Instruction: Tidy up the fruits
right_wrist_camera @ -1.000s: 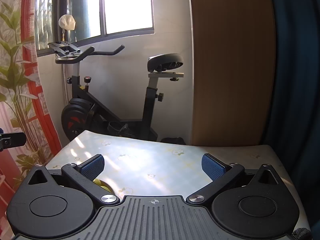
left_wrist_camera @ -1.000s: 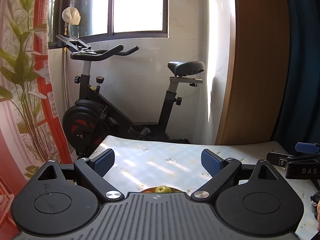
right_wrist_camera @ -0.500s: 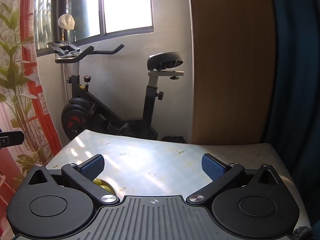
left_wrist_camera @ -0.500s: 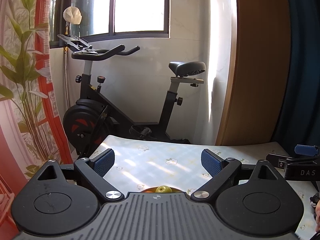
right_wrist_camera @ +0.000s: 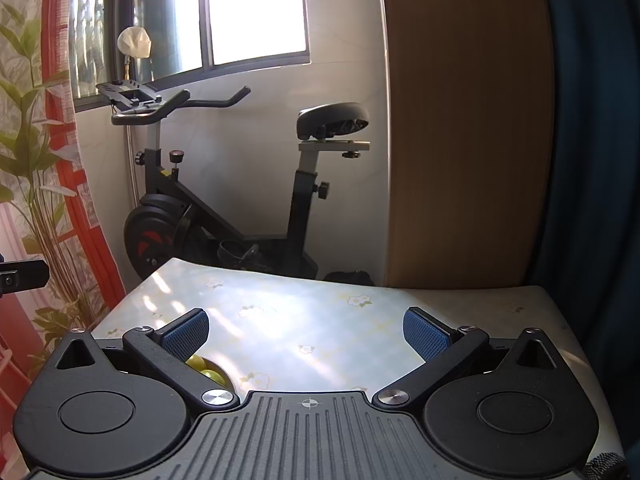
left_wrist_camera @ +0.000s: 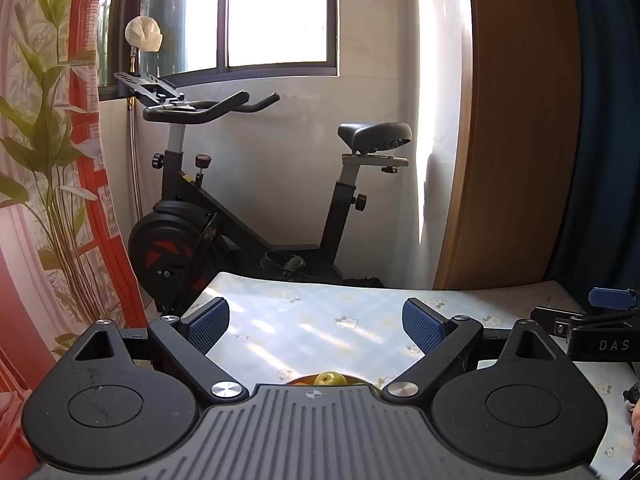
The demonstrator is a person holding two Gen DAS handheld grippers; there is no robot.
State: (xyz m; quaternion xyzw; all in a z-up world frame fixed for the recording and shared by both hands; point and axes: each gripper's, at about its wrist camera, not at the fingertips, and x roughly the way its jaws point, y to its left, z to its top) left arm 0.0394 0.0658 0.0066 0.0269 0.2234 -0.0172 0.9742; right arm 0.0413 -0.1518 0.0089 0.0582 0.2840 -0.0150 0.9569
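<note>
In the left wrist view my left gripper (left_wrist_camera: pixel 316 322) is open above a floral tablecloth, nothing between its blue pads. Just over its body peeks a yellow-green fruit (left_wrist_camera: pixel 329 379) with an orange rim beside it; the rest is hidden. The other gripper (left_wrist_camera: pixel 588 328) shows at the right edge. In the right wrist view my right gripper (right_wrist_camera: pixel 307 332) is open and empty too. Yellow-green fruits (right_wrist_camera: pixel 206 369) lie low on the left, partly behind its left finger (right_wrist_camera: pixel 185 335).
The table (right_wrist_camera: pixel 320 312) has a pale flowered cloth and ends at a far edge. Behind it stands a black exercise bike (left_wrist_camera: pixel 240 216) against a white wall. A plant-print curtain (left_wrist_camera: pixel 44 160) hangs left; a wooden panel (right_wrist_camera: pixel 464 120) and dark blue curtain stand right.
Both views have drifted only slightly; the scene sits a touch lower in the left wrist view. Both grippers stay open and empty.
</note>
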